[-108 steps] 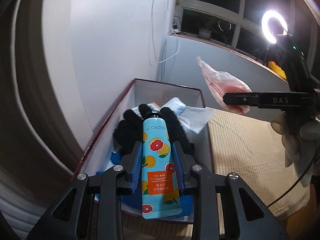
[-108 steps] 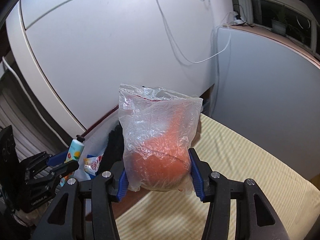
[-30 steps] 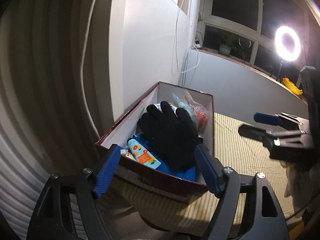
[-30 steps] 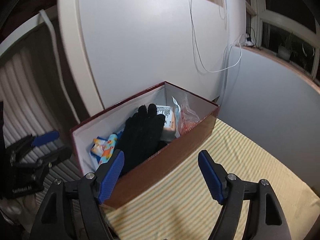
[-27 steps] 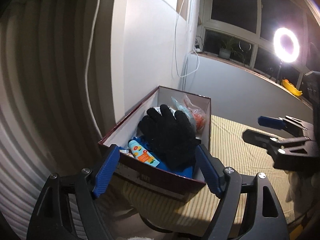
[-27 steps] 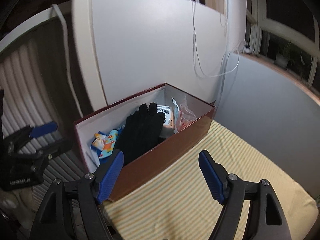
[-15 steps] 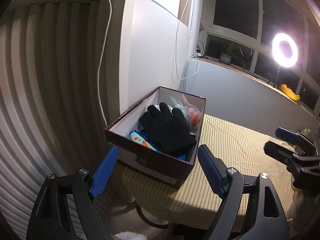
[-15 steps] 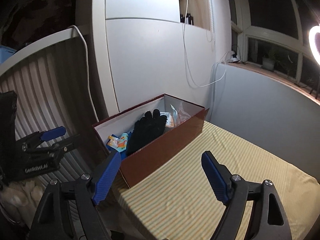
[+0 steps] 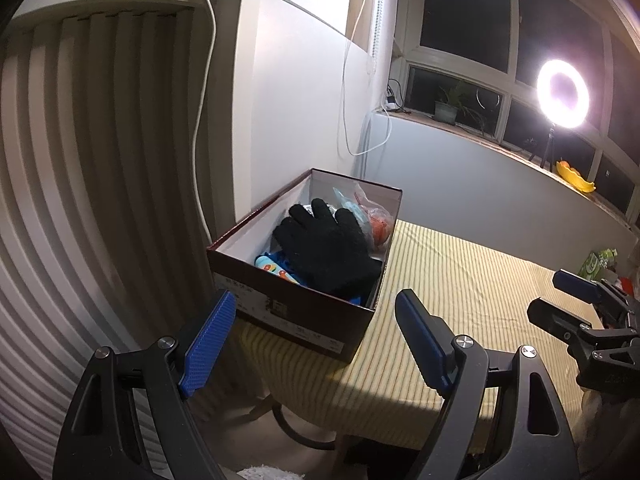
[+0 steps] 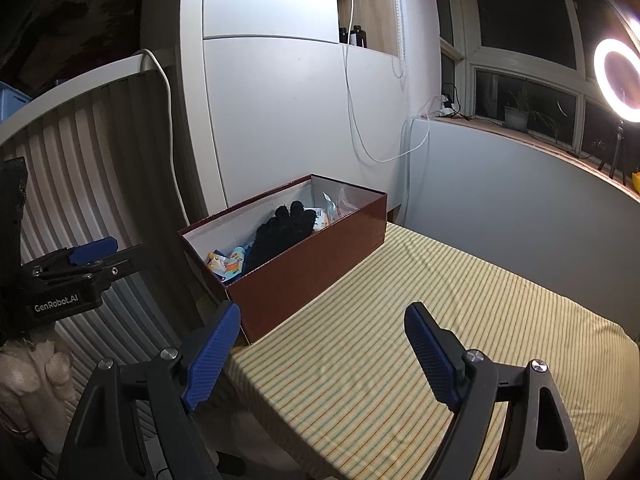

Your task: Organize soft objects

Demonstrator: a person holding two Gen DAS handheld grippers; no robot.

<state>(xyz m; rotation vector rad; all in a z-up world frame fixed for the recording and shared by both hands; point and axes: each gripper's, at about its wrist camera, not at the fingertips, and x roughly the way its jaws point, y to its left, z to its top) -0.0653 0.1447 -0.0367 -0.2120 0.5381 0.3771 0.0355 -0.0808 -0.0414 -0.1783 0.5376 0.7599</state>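
Right tool point(image 10: 322, 354) and left tool point(image 9: 316, 344) – both spread wide, empty – well back from the box point(image 10: 312, 240) holding the black glove point(image 10: 280, 232).

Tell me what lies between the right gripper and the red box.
Only bare striped tablecloth, as the right wrist view shows. The right gripper is open and empty, short of the red box.

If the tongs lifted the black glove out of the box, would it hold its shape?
Probably not: the black glove looks like knit fabric draped over other items, so it would likely sag. It seems light and unlikely to slip from ribbed pads.
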